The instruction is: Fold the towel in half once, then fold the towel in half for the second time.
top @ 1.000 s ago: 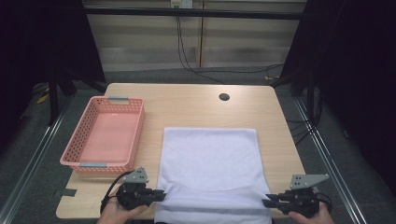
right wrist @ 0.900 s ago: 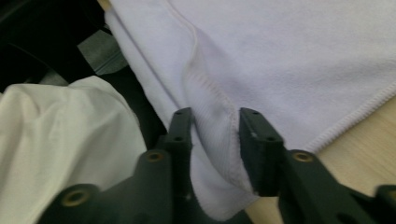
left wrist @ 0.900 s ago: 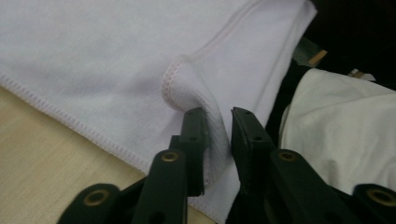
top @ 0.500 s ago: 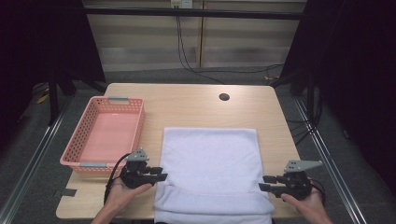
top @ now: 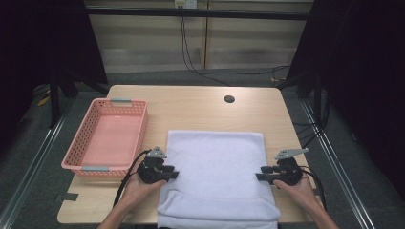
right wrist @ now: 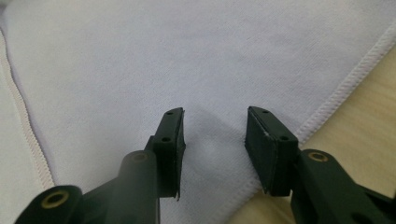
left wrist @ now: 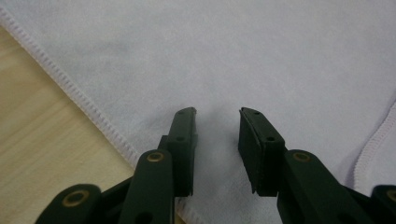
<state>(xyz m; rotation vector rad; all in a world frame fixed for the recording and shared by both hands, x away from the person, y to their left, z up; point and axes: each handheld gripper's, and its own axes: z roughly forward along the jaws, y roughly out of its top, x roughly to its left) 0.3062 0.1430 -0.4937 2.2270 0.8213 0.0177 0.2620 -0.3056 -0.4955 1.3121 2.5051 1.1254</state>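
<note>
What my cameras leave unclear

In the high view the near edge of my towel runs past the bottom of the frame, so I can't see where its front hem ends, and my forearms are cut off there too. My left gripper and my right gripper are too small there for me to tell whether the tips touch the cloth. In both gripper views the towel spreads beyond every frame edge, my jaws' bases drop out at the bottom, and the cloth under the jaws is hidden. The dark spot on the table is too small to identify.
</note>
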